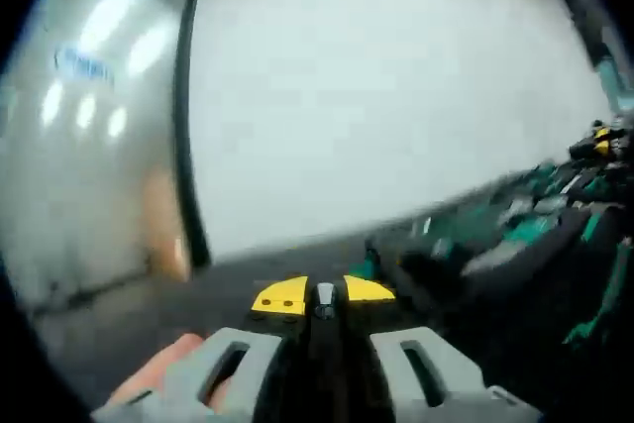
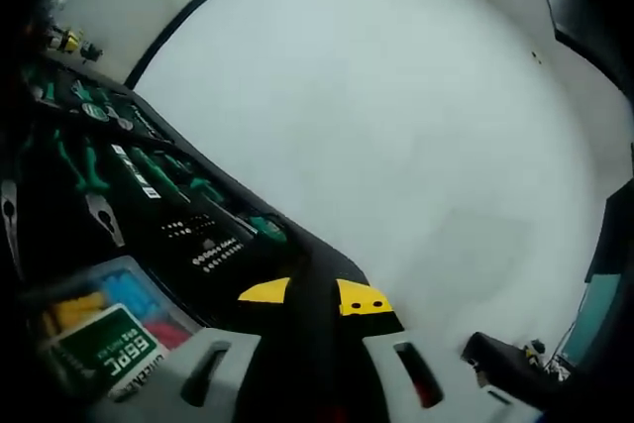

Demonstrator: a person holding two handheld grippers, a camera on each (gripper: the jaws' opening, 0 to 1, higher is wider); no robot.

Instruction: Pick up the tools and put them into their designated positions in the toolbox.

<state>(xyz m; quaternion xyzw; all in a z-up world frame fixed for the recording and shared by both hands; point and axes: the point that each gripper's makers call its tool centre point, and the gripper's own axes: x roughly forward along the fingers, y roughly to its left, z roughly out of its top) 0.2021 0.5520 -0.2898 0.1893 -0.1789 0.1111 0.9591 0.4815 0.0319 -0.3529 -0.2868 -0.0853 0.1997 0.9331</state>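
both grippers, left gripper (image 1: 325,296) and right gripper (image 2: 313,296), look clenched on nothing beside the toolbox (image 2: 149,205), so next is finding a tool.

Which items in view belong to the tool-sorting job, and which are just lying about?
Job:
- toolbox, open, dark insert
- green-handled tools in their slots
- pliers in the insert
- left gripper, jaws together
- right gripper, jaws together

Lying about:
- white wall
- clear box of coloured bits, green label

Motion-blurred toolbox (image 1: 515,235), its tools indistinct, cut off at right edge.
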